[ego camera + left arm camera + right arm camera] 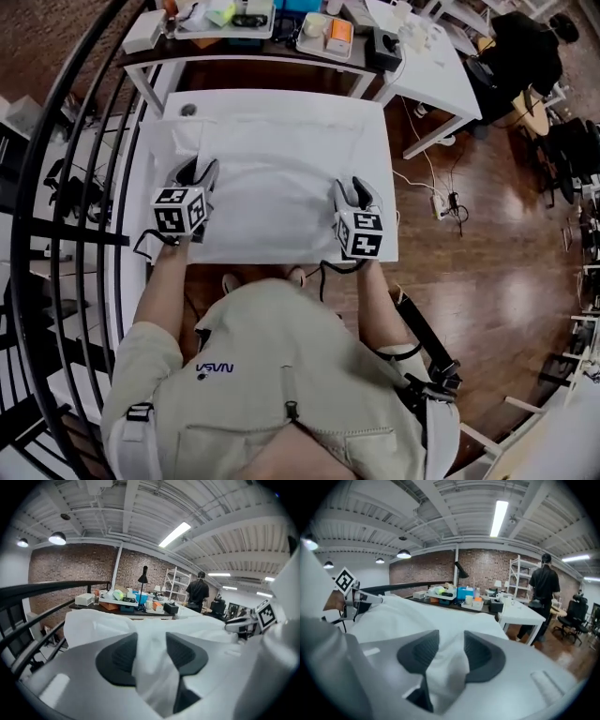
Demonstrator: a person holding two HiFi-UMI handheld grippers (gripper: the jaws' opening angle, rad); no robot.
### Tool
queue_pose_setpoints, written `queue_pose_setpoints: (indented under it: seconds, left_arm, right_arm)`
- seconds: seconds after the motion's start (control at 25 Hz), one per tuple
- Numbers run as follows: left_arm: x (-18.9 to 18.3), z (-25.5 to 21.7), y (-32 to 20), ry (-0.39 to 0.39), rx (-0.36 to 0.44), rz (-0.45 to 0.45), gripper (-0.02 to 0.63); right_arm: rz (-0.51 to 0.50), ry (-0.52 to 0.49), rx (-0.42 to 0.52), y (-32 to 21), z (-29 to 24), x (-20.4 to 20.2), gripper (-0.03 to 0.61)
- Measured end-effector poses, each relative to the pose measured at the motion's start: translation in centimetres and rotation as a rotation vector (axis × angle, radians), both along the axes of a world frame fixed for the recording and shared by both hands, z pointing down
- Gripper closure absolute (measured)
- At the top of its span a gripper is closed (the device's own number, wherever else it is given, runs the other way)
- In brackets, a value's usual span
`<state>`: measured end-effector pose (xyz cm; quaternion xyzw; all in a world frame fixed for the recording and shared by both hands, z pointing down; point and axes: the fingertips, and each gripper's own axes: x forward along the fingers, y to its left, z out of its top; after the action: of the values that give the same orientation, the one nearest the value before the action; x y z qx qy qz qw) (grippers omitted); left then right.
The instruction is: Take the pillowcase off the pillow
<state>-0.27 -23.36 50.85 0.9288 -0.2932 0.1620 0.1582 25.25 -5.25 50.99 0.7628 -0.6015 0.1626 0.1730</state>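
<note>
Left gripper and right gripper sit at the near hem of the white fabric pillowcase on the white counter. Both are released, with cloth slack between parted jaws, likely for regripping.

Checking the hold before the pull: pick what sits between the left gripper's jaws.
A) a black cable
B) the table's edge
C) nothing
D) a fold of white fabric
D: the left gripper view shows a fold of white fabric lying between the dark pads of the left gripper, which stand apart.
</note>
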Motion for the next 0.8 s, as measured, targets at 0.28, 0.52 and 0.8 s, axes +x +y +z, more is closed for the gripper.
queue_pose_setpoints:
  seconds: [0.28,0.52,0.8]
  left_arm:
    - [-4.7,1.7,9.0,-0.012,-0.073,0.054,0.322]
    - [-2.8,7.6,10.8,-0.184,-0.082,0.101,0.352]
    - [2.1,7.1,7.1,-0.204,0.020,0.107,0.375]
  right_arm:
    - [-0.208,-0.104,-0.102,4.0,0.1,-6.5,0.504]
    - [-0.230,-0.075,-0.257,3.1,5.5,-7.9,0.526]
    - [-0.125,0.114,-0.189,-0.5,4.3,-3.4,0.559]
